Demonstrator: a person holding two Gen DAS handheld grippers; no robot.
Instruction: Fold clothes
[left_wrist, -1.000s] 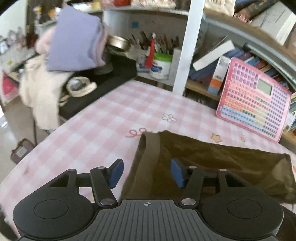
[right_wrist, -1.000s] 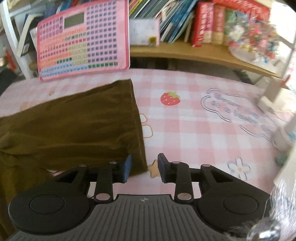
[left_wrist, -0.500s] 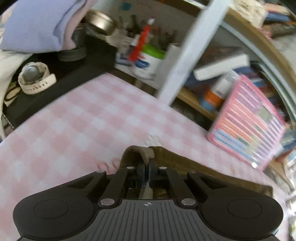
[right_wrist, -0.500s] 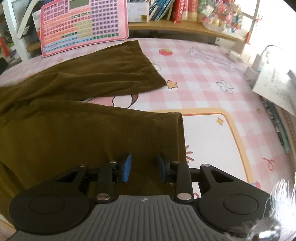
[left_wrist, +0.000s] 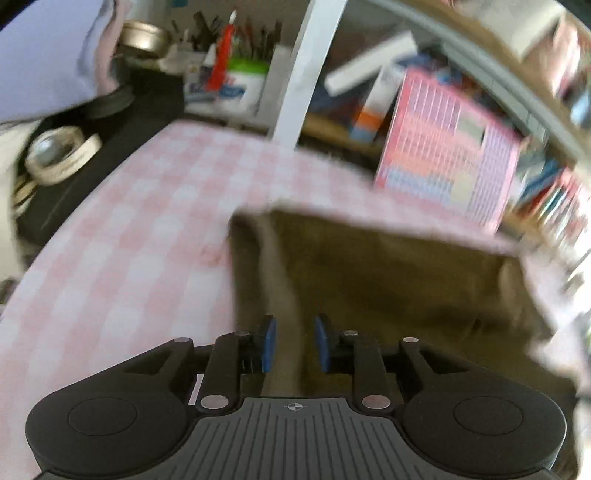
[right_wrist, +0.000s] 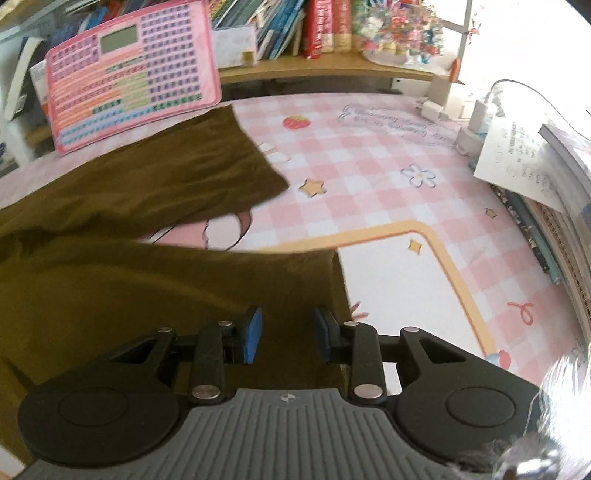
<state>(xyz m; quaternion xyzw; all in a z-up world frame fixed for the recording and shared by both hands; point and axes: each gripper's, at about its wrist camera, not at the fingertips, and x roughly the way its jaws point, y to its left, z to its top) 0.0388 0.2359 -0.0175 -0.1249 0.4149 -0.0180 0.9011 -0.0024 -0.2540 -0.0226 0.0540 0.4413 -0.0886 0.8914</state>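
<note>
Left claw (left_wrist: 291, 343) is part open, blue pads either side of the waistband strip of the olive-brown trousers (right_wrist: 110, 280), nothing pinched; the view is motion-blurred, so contact with the cloth is unclear. Right claw (right_wrist: 286, 338) is also part open, poised over the near trouser leg just inside its hem, holding nothing.

The trousers lie spread on the pink-checked counter (right_wrist: 369, 177), waistband end toward the shelf post, legs running out in front of the pink keypad toy (right_wrist: 133, 74). The far leg lies flat close below the toy; the near leg sits nearer than that, with a strip of counter showing between them.

Handling guess: soft, light, floppy fabric, will sag and wrinkle, not fragile, not slippery. It looks velvety, so the pads should grip well. Best holds are probably the thicker waistband and the hem edge, where the layers are doubled.

Containers: behind the toy, to the waistband side, a white tub with a green rim (left_wrist: 245, 83) holds pens and a red-tipped item. A round metal tin (left_wrist: 146, 35) sits further along; contents not visible.
</note>
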